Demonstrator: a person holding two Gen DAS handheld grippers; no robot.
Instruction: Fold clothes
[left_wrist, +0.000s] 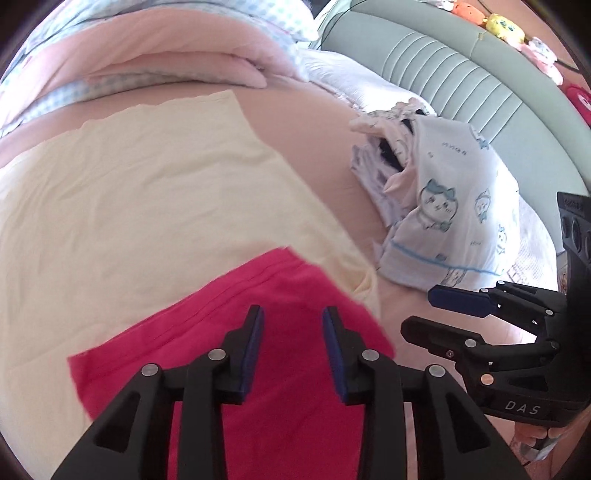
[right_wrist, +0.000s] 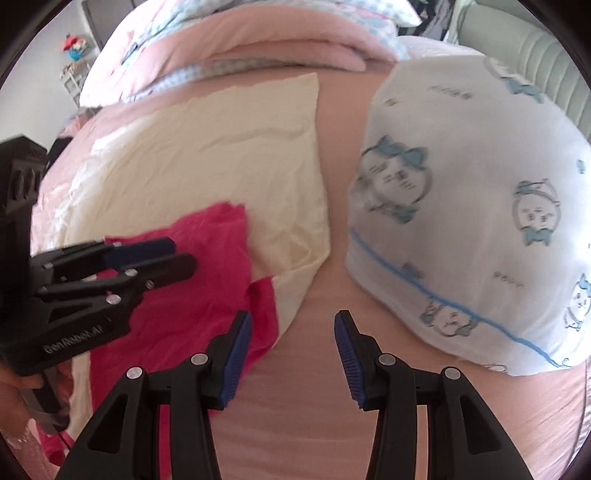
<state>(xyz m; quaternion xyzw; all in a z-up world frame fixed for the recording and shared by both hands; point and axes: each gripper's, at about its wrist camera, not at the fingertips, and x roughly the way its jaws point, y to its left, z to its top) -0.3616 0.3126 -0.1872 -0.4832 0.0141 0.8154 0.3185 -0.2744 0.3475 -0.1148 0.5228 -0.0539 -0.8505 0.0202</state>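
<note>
The bed (left_wrist: 314, 122) is big and pink, and the clothes lie on it. A cream cloth (left_wrist: 147, 192) lies spread flat, and a red cloth (left_wrist: 236, 354) lies on its near edge. To fold well, I think each hand-held gripper should pinch one near corner, lift both together, and lay them flat on the far side. The left hand-held gripper (left_wrist: 293, 319) is over the red cloth, released, with nothing pinched. The right hand-held gripper (right_wrist: 293, 325) is released too, over bare bed. On the right lies a white cat-print pile (right_wrist: 472, 229). I count one bed, one cream cloth, one red cloth, one pile, two grippers.
</note>
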